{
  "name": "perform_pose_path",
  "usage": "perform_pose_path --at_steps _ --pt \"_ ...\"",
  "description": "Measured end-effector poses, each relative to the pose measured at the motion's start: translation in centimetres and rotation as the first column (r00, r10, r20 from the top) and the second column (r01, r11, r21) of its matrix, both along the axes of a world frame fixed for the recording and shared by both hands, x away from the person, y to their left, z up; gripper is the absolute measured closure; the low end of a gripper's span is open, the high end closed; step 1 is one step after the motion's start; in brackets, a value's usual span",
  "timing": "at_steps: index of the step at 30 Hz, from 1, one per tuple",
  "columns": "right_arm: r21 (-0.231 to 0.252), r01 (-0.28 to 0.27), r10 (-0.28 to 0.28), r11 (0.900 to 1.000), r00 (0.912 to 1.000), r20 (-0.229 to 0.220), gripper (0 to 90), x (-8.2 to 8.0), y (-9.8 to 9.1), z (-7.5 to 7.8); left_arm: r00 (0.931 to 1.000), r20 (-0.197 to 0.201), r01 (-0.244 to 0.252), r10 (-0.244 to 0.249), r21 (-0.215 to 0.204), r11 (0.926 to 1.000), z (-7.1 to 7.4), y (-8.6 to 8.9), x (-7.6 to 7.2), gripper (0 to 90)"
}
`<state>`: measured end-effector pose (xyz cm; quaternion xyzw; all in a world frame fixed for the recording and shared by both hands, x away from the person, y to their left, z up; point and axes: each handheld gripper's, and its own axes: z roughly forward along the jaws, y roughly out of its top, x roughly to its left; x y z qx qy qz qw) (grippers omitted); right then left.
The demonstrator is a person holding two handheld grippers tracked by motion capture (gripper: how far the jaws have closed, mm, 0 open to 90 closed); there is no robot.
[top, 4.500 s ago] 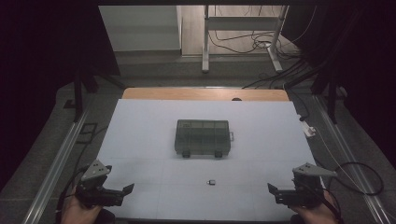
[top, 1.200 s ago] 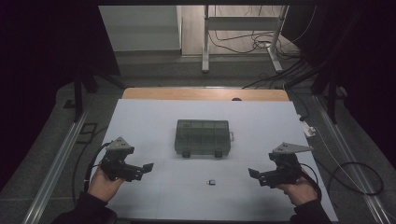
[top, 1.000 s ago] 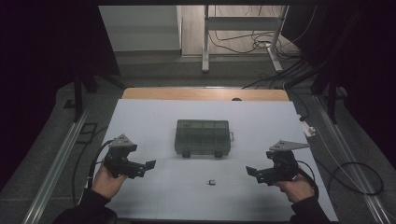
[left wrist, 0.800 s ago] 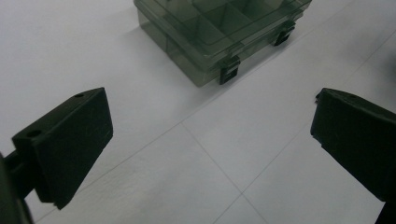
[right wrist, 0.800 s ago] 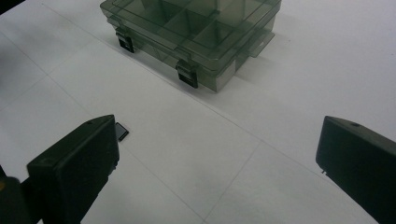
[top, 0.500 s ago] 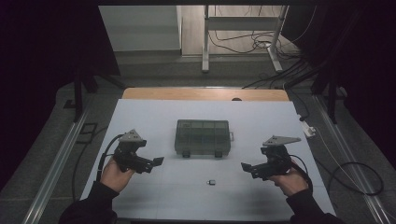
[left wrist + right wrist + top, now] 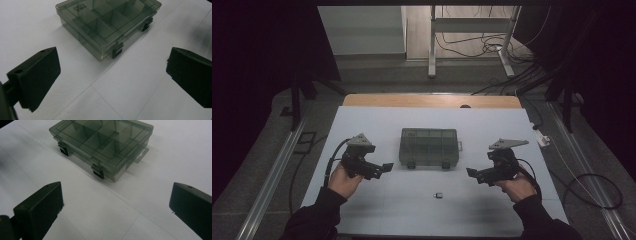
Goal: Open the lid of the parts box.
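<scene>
Claws (image 7: 387, 166) (image 7: 471, 172) wide, smoky compartment box (image 7: 429, 147) latched

- Box (image 7: 107, 23): smoky see-through plastic, smooth and glossy, with dark opaque clasps.
- Table (image 7: 377, 127): white top, matt and smooth, crossed by thin seams; bare wood strip along the far edge.
- Left gripper (image 7: 384, 167) and right gripper (image 7: 471, 173): matt black plastic jaws.
- Sleeve (image 7: 314, 217): dark cloth.

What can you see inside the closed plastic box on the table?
Through the tinted lid of the box, dividers split it into compartments, and those look empty. The lid is down, both front latches closed. The tint and dim light could hide small items.
</scene>
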<state>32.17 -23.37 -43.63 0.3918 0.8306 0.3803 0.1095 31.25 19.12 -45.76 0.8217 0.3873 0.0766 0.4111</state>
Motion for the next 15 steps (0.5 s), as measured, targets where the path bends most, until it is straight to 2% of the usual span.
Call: perform_pose_path --at_steps 5,11,15 --pt "-0.002 0.003 -0.003 1.0000 1.0000 -0.001 0.0 0.7 0.7 0.0 1.0000 0.000 0.000 0.000 0.010 1.0000 -0.2 -0.4 0.7 0.0" --pt "-0.017 -0.012 0.012 0.9998 0.9998 0.017 0.0 1.4 1.5 -0.2 1.0000 0.001 -0.008 0.008 0.017 0.9998 -0.3 -0.6 1.1 0.0" --pt "-0.031 -0.011 0.012 0.9995 0.9999 0.006 0.0 1.9 1.8 -0.4 1.0000 -0.003 -0.003 0.003 0.027 0.9996 -0.4 -0.9 1.4 0.0"
